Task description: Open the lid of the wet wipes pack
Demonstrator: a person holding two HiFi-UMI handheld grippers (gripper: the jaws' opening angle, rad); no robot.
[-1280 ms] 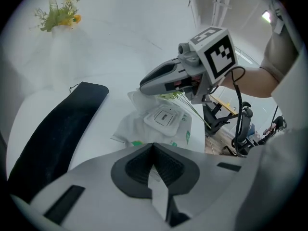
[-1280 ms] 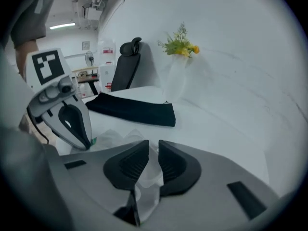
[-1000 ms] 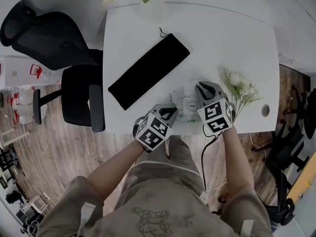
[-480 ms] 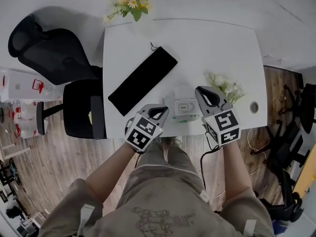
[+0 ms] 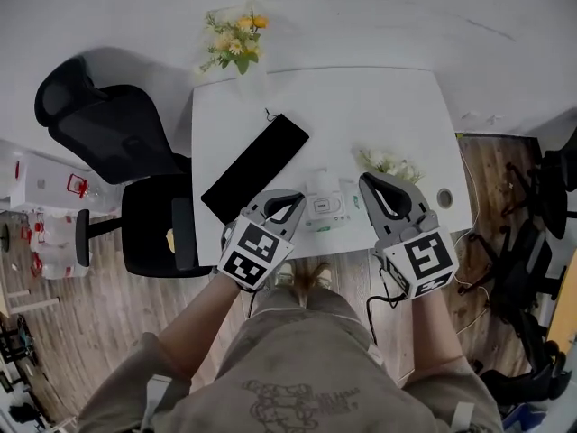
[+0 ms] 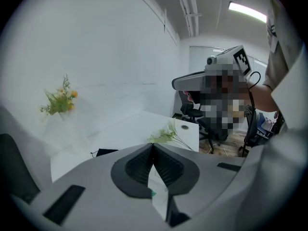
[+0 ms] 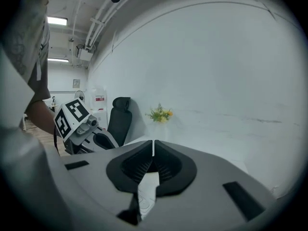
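The wet wipes pack [image 5: 325, 209] lies flat near the front edge of the white table [image 5: 361, 106]. It is too small here to tell how its lid stands. My left gripper [image 5: 296, 197] hangs in the air just left of the pack, its jaws closed tip to tip with nothing between them. My right gripper [image 5: 368, 180] is held just right of the pack, also shut and empty. Neither touches the pack. In the left gripper view a strip of the pack [image 6: 158, 196] shows below the closed jaws.
A long black pouch [image 5: 255, 168] lies diagonally at the table's left. A vase of yellow flowers [image 5: 236, 36] stands at the back left corner. A white flower sprig [image 5: 388, 163] lies beside the right gripper, with a cable hole [image 5: 444, 198] beyond. A black office chair [image 5: 117, 142] stands to the left.
Both grippers have lifted off the pack towards the camera, the right one more. The pack stays on the table, and the whole table now looks smaller and farther away.
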